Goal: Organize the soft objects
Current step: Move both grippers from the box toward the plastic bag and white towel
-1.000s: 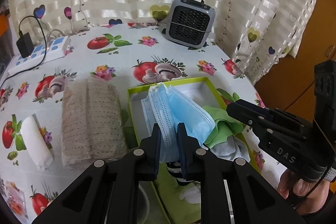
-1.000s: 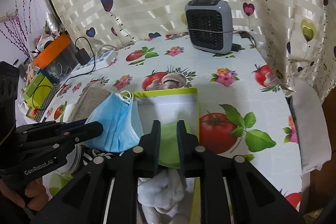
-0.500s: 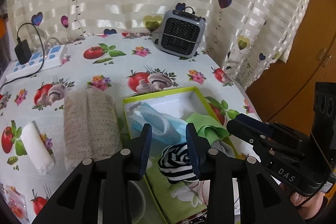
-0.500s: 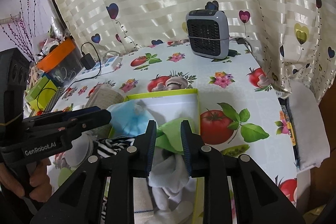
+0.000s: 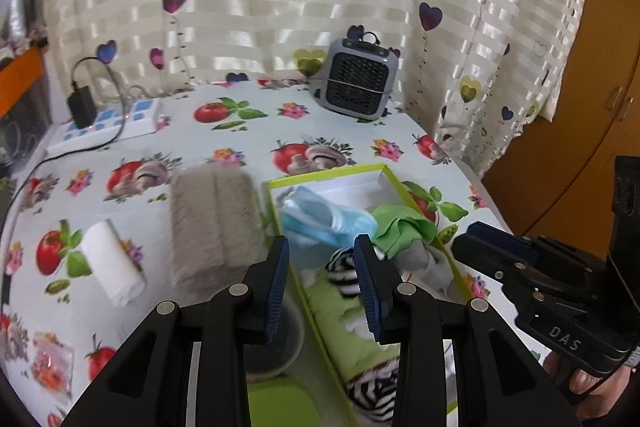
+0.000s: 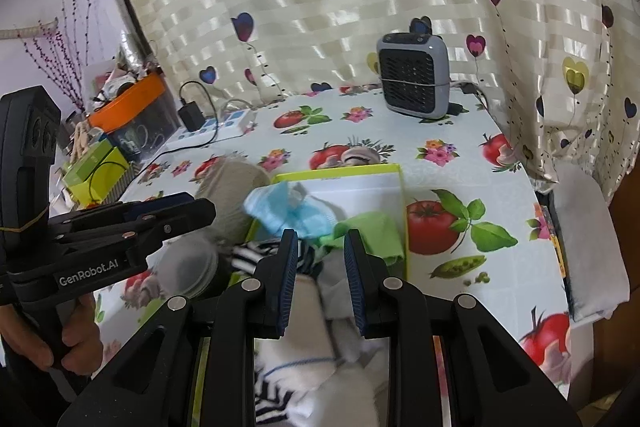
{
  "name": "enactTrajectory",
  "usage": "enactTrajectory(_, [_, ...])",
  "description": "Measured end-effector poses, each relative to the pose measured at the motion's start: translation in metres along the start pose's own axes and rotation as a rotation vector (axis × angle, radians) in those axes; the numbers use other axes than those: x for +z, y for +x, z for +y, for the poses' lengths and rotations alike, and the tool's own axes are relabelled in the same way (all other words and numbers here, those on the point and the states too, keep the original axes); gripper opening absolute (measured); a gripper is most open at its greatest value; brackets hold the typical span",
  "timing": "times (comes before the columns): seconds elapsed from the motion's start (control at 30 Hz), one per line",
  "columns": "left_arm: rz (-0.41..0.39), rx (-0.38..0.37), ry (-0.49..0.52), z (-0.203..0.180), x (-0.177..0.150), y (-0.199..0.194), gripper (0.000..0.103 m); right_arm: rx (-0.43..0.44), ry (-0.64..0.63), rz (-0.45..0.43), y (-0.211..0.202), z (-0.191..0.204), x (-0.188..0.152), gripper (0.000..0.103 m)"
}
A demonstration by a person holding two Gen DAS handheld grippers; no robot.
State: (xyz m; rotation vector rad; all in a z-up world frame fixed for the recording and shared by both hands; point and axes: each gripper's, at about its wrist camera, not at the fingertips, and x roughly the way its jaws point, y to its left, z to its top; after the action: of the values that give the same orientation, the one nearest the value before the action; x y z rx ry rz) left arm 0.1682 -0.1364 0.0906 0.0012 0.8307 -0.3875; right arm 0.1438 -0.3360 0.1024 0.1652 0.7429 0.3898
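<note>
Masks (image 5: 320,219) and a green cloth (image 5: 400,227) sit in the box (image 5: 332,175) on the table (image 5: 256,139). Both grippers, left (image 5: 322,287) and right (image 6: 320,279), hover over it, jaws partly open after just opening, holding nothing.

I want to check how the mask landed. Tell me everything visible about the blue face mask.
The blue face mask is a pleated, thin disposable one with white ear loops, lying crumpled in the far left part of the green-rimmed box. Its near edge meets the green cloth and striped fabric. Neither tool touches it.
</note>
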Motion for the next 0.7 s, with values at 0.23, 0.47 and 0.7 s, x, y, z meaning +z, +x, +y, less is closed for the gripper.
enactTrajectory(0.23, [-0.03,0.045,-0.019,0.005,-0.021,-0.029,0.032,0.041,-0.014,-0.006,-0.017,0.019,-0.017,0.025])
enactTrajectory(0.47, [-0.07,0.082,-0.029,0.01,-0.04,-0.057,0.033,0.081,-0.051,0.017,-0.022,0.041,-0.031,0.025])
enactTrajectory(0.7, [-0.092,0.11,-0.05,0.018,-0.055,-0.074,0.033,0.105,-0.085,0.023,-0.026,0.058,-0.038,0.025])
